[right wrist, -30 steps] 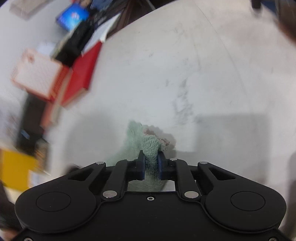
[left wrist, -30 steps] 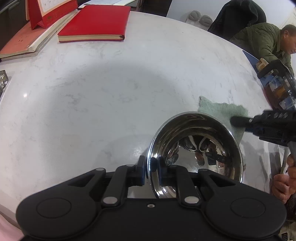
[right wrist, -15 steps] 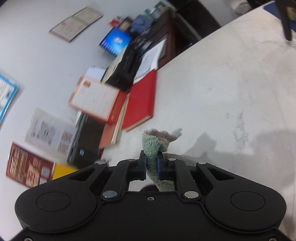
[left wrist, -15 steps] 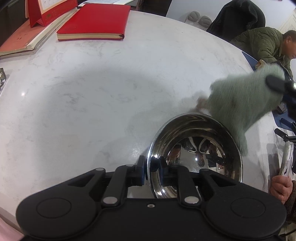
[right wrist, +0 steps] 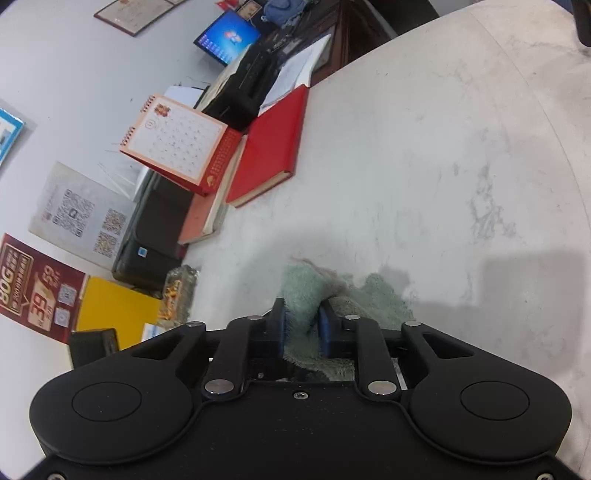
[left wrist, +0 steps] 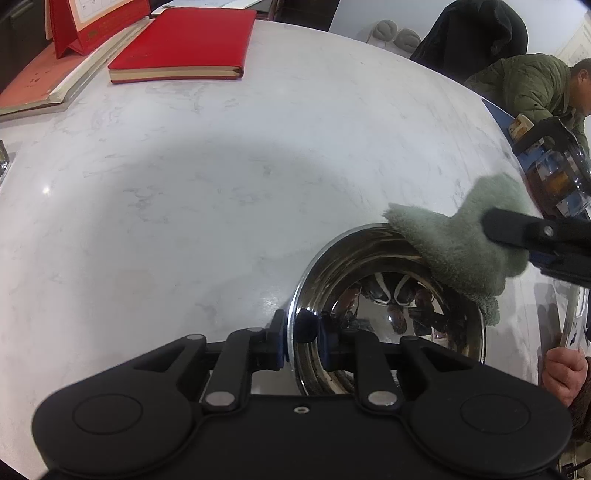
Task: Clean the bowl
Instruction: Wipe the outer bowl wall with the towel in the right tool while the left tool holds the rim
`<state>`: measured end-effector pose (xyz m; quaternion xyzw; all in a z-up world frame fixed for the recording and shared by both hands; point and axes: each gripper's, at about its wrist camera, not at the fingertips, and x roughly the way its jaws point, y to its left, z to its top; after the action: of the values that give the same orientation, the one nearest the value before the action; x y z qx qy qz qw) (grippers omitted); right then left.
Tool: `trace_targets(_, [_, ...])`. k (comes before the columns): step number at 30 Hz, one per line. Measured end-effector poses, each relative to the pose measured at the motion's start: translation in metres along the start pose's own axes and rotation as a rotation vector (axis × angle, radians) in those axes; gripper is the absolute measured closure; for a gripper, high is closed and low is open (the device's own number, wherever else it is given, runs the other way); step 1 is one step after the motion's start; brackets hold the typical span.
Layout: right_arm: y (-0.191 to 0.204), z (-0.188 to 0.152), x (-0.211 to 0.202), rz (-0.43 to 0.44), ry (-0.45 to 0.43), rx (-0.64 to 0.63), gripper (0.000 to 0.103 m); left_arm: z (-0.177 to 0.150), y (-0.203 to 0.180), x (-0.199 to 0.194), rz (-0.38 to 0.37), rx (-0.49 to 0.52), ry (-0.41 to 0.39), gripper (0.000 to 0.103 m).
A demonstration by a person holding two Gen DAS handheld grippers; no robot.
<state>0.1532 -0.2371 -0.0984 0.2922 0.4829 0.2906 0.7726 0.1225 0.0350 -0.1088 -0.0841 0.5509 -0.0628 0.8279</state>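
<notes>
A shiny steel bowl (left wrist: 332, 266) stands on the white marble table (left wrist: 184, 184) at the lower right of the left wrist view. My left gripper (left wrist: 295, 332) is shut on its near rim, one pad inside and one outside. A green terry cloth (left wrist: 454, 240) drapes over the bowl's far right rim, hanging from my right gripper (left wrist: 509, 243), which reaches in from the right. In the right wrist view the cloth (right wrist: 369, 295) is bunched between the pads of that gripper (right wrist: 301, 321). Its jaws are opening, with the cloth still pinched between them.
A red book (left wrist: 184, 44) and a red desk calendar (left wrist: 85, 26) lie at the table's far left. A glass jug (left wrist: 554, 173) stands at the right edge. A person in a green jacket (left wrist: 528, 85) sits beyond it. A hand (left wrist: 565, 369) holds a phone at lower right.
My right gripper has lifted the green cloth off the table beside the bowl and carried it over the bowl's far right rim. The left gripper and the bowl have stayed put.
</notes>
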Motion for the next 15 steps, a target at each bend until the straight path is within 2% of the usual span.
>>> trace_targets(1, [0.000, 0.001, 0.002, -0.001, 0.002, -0.008, 0.078, 0.000, 0.000, 0.000, 0.002, 0.001, 0.001, 0.086])
trace_targets(3, [0.000, 0.002, 0.006, -0.006, 0.019, -0.019, 0.066, 0.001, -0.001, 0.000, 0.006, 0.003, 0.004, 0.085])
trace_targets(6, [-0.007, 0.001, 0.004, 0.002, 0.036, 0.005, 0.057, 0.001, -0.001, 0.001, 0.007, -0.004, 0.008, 0.085])
trace_targets(13, [-0.021, 0.000, 0.017, 0.014, 0.059, 0.077, 0.057, 0.002, -0.003, 0.002, 0.017, -0.015, 0.007, 0.084])
trace_targets(14, [-0.023, 0.001, 0.019, 0.015, 0.062, 0.092, 0.064, 0.002, -0.003, 0.002, 0.018, -0.016, 0.007, 0.084])
trace_targets(15, [-0.024, 0.003, 0.022, 0.017, 0.061, 0.106, 0.065, 0.002, -0.003, 0.002, 0.019, -0.018, 0.007, 0.084])
